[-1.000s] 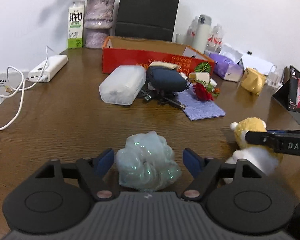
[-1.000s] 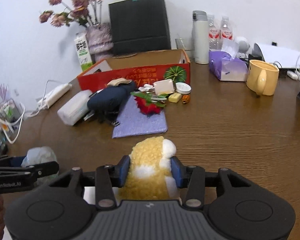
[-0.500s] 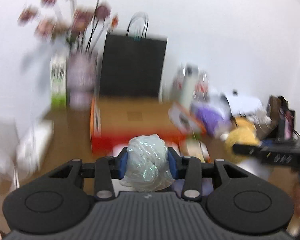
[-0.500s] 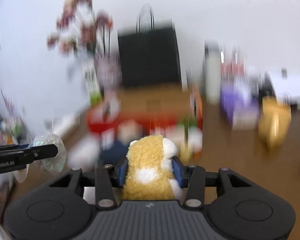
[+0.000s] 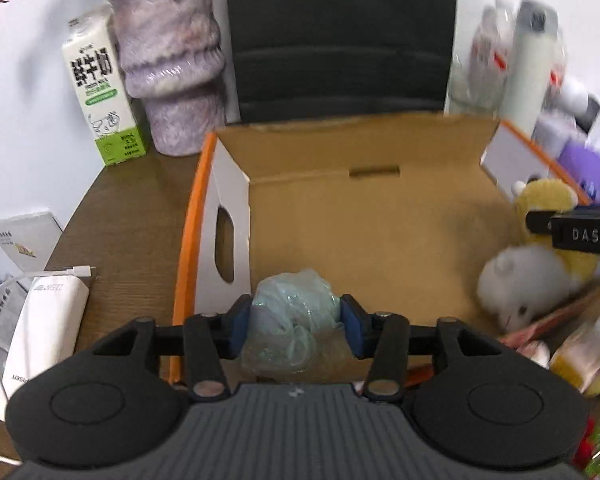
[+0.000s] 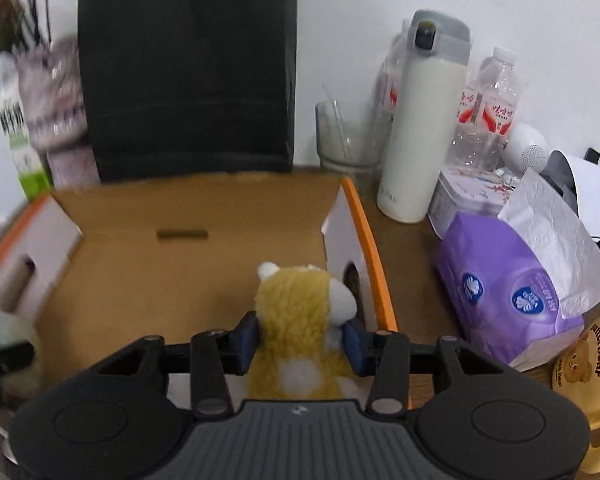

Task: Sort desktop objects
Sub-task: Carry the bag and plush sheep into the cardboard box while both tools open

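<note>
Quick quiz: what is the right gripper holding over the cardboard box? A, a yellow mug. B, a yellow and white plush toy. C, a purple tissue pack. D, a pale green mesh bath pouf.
B: the right gripper is shut on the yellow and white plush toy above the open cardboard box.

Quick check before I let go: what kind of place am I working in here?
Most likely an office or home desk, not a kitchen. A wooden desk against a white wall carries a power strip with cable, a tissue pack, a flask and a cardboard box for sorting.
</note>
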`<state>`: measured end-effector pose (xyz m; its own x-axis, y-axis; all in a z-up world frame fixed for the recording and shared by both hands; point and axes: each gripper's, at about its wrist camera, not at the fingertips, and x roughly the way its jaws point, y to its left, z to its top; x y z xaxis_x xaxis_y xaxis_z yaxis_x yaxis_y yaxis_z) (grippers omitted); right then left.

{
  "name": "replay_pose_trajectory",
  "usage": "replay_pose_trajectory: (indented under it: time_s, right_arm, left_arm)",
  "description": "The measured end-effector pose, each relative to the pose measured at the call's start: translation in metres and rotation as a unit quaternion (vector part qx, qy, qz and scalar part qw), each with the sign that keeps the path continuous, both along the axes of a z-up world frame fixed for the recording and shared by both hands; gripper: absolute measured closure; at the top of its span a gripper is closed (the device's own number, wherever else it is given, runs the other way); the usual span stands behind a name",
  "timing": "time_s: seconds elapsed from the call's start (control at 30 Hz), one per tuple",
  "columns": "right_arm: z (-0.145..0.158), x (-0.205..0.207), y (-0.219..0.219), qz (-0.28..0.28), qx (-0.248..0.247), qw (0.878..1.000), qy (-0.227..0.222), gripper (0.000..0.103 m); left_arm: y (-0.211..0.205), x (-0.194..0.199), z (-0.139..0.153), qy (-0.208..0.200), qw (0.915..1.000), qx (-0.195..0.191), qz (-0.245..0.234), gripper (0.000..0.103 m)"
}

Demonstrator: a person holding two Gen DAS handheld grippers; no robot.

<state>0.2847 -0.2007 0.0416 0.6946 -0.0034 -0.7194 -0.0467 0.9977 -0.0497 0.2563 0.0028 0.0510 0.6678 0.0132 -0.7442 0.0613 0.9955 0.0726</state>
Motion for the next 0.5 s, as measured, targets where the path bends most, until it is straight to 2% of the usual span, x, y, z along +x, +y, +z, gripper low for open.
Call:
replay_pose_trajectory:
  time_s: [0.07, 0.13, 0.2, 0.27, 0.4, 0.5]
  right_arm:
    - [-0.007, 0.0, 0.0, -0.011, -0.015, 1.0, -0.018, 0.06]
    - [-0.008, -0.003, 0.004, -0.007, -0.032, 0.999, -0.014, 0.056]
    - [-0.001, -0.004, 0.005, 0.006, -0.032, 0.999, 0.005, 0.045]
    - [0.014, -0.011, 0.0, 0.009, -0.014, 1.0, -0.003, 0.041]
    - [0.05, -0.045, -0.016, 0.025, 0.029, 0.999, -0.036, 0.023]
    - [0.062, -0.081, -0.028, 0.04, 0.061, 0.996, -0.041, 0.023]
  left_arm:
    - [0.002, 0.001, 0.0, 0.001, 1.0, -0.002, -0.003, 0.049]
    - [0.007, -0.001, 0.007, 0.008, 0.9999, -0.008, 0.0, 0.047]
    - [0.013, -0.004, 0.018, 0.005, 0.9997, -0.026, 0.0, 0.039]
    - [0.019, -0.01, 0.032, -0.005, 0.9993, -0.036, -0.003, 0.03]
    - [0.035, -0.035, 0.061, -0.026, 0.9972, -0.071, -0.004, 0.022]
    - [0.044, -0.073, 0.075, -0.053, 0.9941, -0.095, 0.001, 0.014]
